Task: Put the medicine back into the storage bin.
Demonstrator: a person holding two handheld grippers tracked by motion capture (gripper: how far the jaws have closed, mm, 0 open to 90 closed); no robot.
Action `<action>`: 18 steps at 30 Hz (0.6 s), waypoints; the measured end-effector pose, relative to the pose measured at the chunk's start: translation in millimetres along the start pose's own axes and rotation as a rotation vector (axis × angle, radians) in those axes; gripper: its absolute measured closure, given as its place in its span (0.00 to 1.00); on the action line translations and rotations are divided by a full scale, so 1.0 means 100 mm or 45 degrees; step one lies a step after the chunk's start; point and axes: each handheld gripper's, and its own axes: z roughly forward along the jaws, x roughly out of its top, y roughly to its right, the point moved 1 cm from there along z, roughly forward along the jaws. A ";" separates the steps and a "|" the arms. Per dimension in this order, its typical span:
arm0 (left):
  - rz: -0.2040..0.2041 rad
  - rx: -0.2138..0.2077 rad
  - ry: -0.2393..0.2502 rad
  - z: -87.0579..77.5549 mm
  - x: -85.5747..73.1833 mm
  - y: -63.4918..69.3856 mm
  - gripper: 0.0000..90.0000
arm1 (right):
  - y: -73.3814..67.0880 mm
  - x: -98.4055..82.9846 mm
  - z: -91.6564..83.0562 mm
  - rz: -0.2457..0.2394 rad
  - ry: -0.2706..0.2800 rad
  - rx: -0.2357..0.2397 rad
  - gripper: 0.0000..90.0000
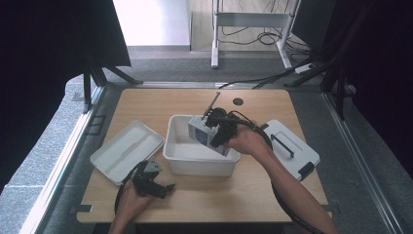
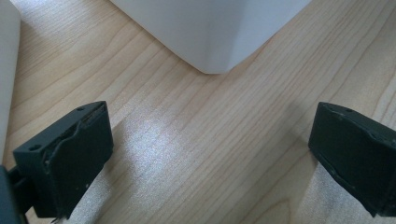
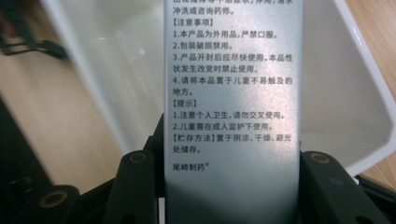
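We have the silver carton (image 3: 231, 112) clamped across its narrow sides in our right gripper (image 1: 220, 130), hanging over the white bin (image 1: 176, 148), 12 o'clock of table centre. It looks light and crushable, with slick faces. Our left gripper (image 1: 157, 187) gapes wide, empty, at 7 o'clock.

The left claw (image 1: 168, 186) is black and blocky, with a grey three-cornered plate (image 1: 152, 165) on its top and a thick black cable (image 1: 122, 186) looping from its body. In the left gripper view its two jaws are matte black blocks with small round holes near their corners and slightly rough, chipped edges. The right claw (image 1: 206, 135) is likewise black, trailing a thick black cable (image 1: 285, 202) along the forearm. In the right gripper view its jaws are black, angular arms carrying brass-coloured ringed screw holes (image 3: 137, 157). Both forearms are bare, with no sleeves showing.
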 end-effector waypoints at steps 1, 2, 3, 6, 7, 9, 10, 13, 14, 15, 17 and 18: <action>0.000 0.000 0.000 0.00 0.00 0.00 0.00 | 0.03 -0.01 0.07 0.013 -0.005 -0.005 0.63; 0.000 0.000 0.000 0.00 0.00 0.00 0.00 | 0.05 -0.02 0.11 0.013 -0.005 -0.006 0.63; 0.000 0.000 0.001 0.00 0.00 0.00 0.00 | 0.06 -0.03 0.15 0.019 -0.008 -0.009 0.63; -0.001 0.000 0.000 0.00 0.00 0.00 0.00 | 0.10 -0.06 0.31 0.036 -0.016 -0.010 0.63; -0.001 0.000 0.001 0.00 0.00 0.00 0.00 | 0.11 -0.06 0.36 0.031 -0.017 -0.020 0.63; -0.001 0.000 0.002 0.00 0.00 0.00 0.00 | 0.12 -0.07 0.44 0.043 -0.026 -0.021 0.63; -0.001 0.000 0.001 0.00 0.00 0.00 0.00 | 0.12 -0.08 0.47 0.041 -0.022 -0.021 0.63; -0.001 0.000 0.001 0.00 0.00 0.00 0.00 | 0.11 -0.10 0.59 0.053 -0.040 -0.004 0.63; -0.001 0.001 0.002 0.00 0.00 0.00 0.00 | 0.11 -0.11 0.63 0.053 -0.042 0.002 0.63; -0.002 0.001 0.002 0.00 0.00 0.00 0.00 | 0.11 -0.12 0.67 0.051 -0.046 0.009 0.63; -0.002 0.001 0.002 0.00 0.00 0.00 0.00 | 0.10 -0.13 0.73 0.054 -0.056 0.008 0.63; 0.001 0.000 0.002 0.00 0.00 0.00 0.00 | 0.10 -0.13 0.75 0.054 -0.061 0.011 0.63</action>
